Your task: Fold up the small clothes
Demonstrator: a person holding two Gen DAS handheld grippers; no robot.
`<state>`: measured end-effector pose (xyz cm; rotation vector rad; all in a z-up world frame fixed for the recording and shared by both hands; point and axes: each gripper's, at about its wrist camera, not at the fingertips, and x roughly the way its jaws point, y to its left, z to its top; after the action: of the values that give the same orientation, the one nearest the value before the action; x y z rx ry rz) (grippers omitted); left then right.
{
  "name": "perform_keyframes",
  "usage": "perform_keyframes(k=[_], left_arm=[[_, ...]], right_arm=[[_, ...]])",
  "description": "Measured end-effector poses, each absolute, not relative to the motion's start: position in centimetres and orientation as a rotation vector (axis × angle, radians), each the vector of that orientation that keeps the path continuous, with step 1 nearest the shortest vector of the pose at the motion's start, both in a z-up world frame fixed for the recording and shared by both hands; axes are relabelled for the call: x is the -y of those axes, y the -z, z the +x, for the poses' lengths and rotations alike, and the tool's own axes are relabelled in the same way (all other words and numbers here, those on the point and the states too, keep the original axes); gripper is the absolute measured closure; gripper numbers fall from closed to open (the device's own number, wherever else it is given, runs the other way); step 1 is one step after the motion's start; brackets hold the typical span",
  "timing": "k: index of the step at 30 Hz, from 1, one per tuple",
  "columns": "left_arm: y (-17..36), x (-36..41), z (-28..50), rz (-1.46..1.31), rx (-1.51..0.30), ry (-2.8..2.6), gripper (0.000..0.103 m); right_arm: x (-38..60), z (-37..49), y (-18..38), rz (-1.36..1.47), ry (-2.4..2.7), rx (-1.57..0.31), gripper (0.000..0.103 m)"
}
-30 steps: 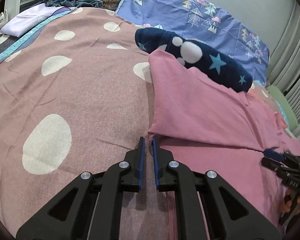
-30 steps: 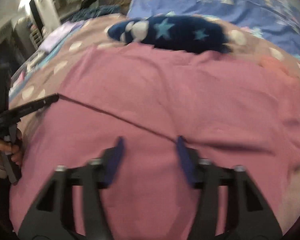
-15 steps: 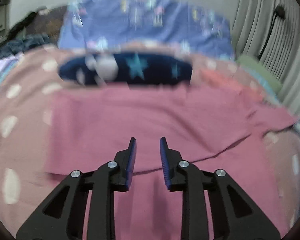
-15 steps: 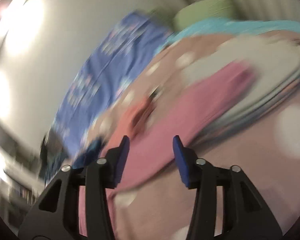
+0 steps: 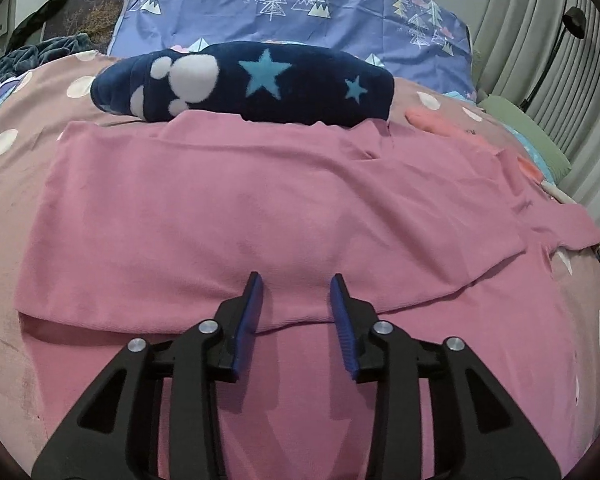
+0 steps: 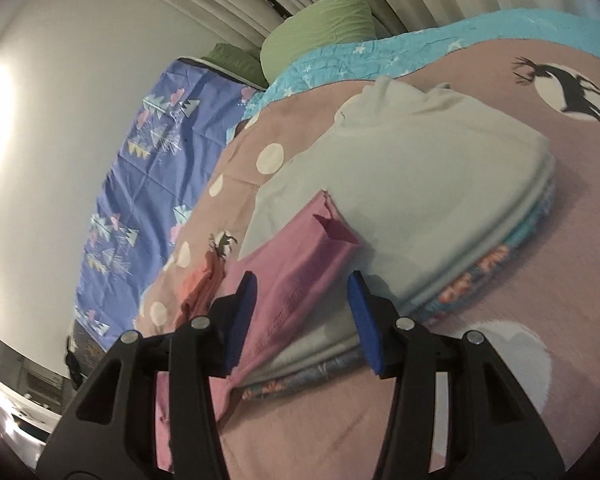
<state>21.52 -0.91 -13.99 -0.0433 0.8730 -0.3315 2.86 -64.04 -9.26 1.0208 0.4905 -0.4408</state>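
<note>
A pink garment [image 5: 240,208] lies spread on the bed, its near part folded over so a fold edge runs across in front of my left gripper [image 5: 296,300]. That gripper is open and empty, hovering at the fold edge. In the right wrist view my right gripper [image 6: 302,300] is open and empty, its fingers straddling the garment's pink sleeve [image 6: 300,256], which lies over a stack of folded clothes [image 6: 420,184]. I cannot tell whether the fingers touch the sleeve.
A navy star-patterned fleece [image 5: 244,80] lies just behind the garment. A blue tree-print pillow [image 5: 300,4] is at the headboard. An orange cloth [image 5: 444,124] and a green pillow [image 6: 320,20] are at the right. The bedspread [image 5: 16,128] is dusty pink with white dots.
My left gripper let go of the garment's left corner, opened, and moved to the middle of the fold edge. My right gripper swung right to the sleeve over the folded stack.
</note>
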Motion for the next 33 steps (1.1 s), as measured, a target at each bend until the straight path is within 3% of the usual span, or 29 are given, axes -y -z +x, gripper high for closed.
perform_keyframes(k=[2,3,4,5,11,17,23,27,33], left_arm=[[14.0,1.1,21.4,-0.033,-0.871,0.333,0.062],[14.0,1.2,21.3,-0.027,-0.87,0.334,0.06],[14.0,1.3,21.3,-0.026,-0.869,0.336,0.06],[13.9,1.2,21.3,-0.028,-0.868,0.339,0.059],[14.0,0.3,21.4,-0.087,-0.864,0.375,0.057],[13.9,-0.5,21.4,-0.144,-0.856,0.401,0.057],[14.1,-1.6,21.5,-0.23,-0.853,0.438,0.057],[14.3,-2.2,21.6,-0.276,-0.852,0.459,0.057],[14.2,-3.2,21.4,-0.378,-0.842,0.501,0.051]], right_arm=[[64.3,3.8,9.3,1.01,0.466,-0.51,0.057],[64.3,4.0,9.2,1.006,0.478,-0.511,0.065],[64.2,4.0,9.0,1.001,0.48,-0.512,0.089],[64.0,4.5,8.7,1.005,0.454,-0.515,0.099],[55.9,8.4,0.7,0.878,0.2,-0.383,0.099],[35.3,14.8,-4.9,0.67,-0.34,-0.401,0.099],[19.3,19.2,3.4,0.446,-0.523,-0.726,0.097],[19.8,19.9,10.7,0.572,-0.488,-0.9,0.097],[21.4,18.5,13.8,0.639,-0.542,-0.917,0.093]])
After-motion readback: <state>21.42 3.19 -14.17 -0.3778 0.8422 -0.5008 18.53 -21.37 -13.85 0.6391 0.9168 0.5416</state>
